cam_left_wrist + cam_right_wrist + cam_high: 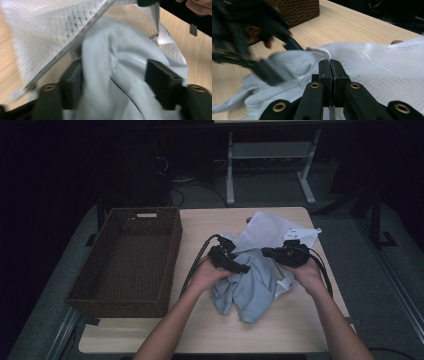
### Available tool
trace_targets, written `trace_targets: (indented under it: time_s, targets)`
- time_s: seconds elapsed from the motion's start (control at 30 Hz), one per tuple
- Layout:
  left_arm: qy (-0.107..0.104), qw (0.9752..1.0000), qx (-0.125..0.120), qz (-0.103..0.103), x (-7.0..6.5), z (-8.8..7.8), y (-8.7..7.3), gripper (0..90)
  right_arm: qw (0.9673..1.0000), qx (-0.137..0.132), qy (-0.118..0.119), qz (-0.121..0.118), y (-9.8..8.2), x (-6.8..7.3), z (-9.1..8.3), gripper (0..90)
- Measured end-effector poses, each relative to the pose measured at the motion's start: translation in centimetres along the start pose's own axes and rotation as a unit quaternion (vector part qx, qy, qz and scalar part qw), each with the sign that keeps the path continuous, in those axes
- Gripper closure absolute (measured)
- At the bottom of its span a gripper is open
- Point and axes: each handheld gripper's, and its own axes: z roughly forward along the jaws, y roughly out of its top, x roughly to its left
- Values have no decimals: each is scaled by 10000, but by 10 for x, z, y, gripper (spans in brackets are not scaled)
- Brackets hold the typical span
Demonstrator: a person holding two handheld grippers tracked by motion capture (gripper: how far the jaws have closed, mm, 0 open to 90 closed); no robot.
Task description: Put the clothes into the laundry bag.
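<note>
From the high view, a pale wooden table point(300, 330) carried everything, and the landmark on it was a dark brown woven rectangular basket point(125, 262) lying along the table's left side. To the right of the basket, near the table's middle, lay a crumpled pale blue-grey cloth garment point(247, 290), its upper part tucked against a white mesh zippered laundry bag point(272, 231) that spread toward the far right corner. The left gripper point(235, 263) sat on the garment's basket-side edge, held by the person's left hand point(207, 275); the right gripper point(272, 254) was on the garment's far side from the basket, at the bag's near edge, in the right hand point(307, 275). In the left gripper view, the two black jaws stood well apart with the pale blue-grey cloth bunched between and over them — the jaws spread, not pinching — and the mesh bag's zipper edge point(82, 37) ran diagonally above the cloth. In the right gripper view, the jaws were pressed tightly together on the bag's white zipper edge point(322, 53), with mesh stretching away on one side, the garment lying on the other, and the basket's woven corner point(299, 10) beyond — the other gripper point(267, 72) blurred in front of it.
</note>
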Motion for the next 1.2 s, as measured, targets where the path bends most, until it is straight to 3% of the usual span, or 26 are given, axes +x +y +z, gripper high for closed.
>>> trace_targets:
  time_s: [0.1,0.17,0.33,0.5,0.73,0.8,0.9,1.07,1.2]
  targets:
    - [236,9996,-67,153,-7,-17,-9,174,10000,5,-19,-26,-1,0,-1,874]
    - [398,9990,-81,188,-9,-27,-19,167,10000,3,-19,-38,-1,0,-1,874]
    - [612,9981,42,65,-11,-36,-48,130,10000,27,-32,-55,-2,1,-2,874]
    - [618,9976,306,-103,-8,-26,-72,129,9999,63,-36,-71,-5,1,-2,874]
    - [603,9959,677,-75,-4,-2,-82,133,9998,139,-12,-110,-7,3,3,874]
    - [539,9959,731,-23,-5,2,-82,173,9998,165,-6,-105,-8,3,4,874]
    - [561,9954,748,191,-8,4,-83,327,9998,186,-7,-93,-9,3,4,874]
    - [510,9955,719,335,-10,2,-81,747,9997,230,-29,-102,-11,3,4,874]
    - [381,9973,560,278,-11,-3,-80,829,9996,239,-26,-113,-11,3,5,874]
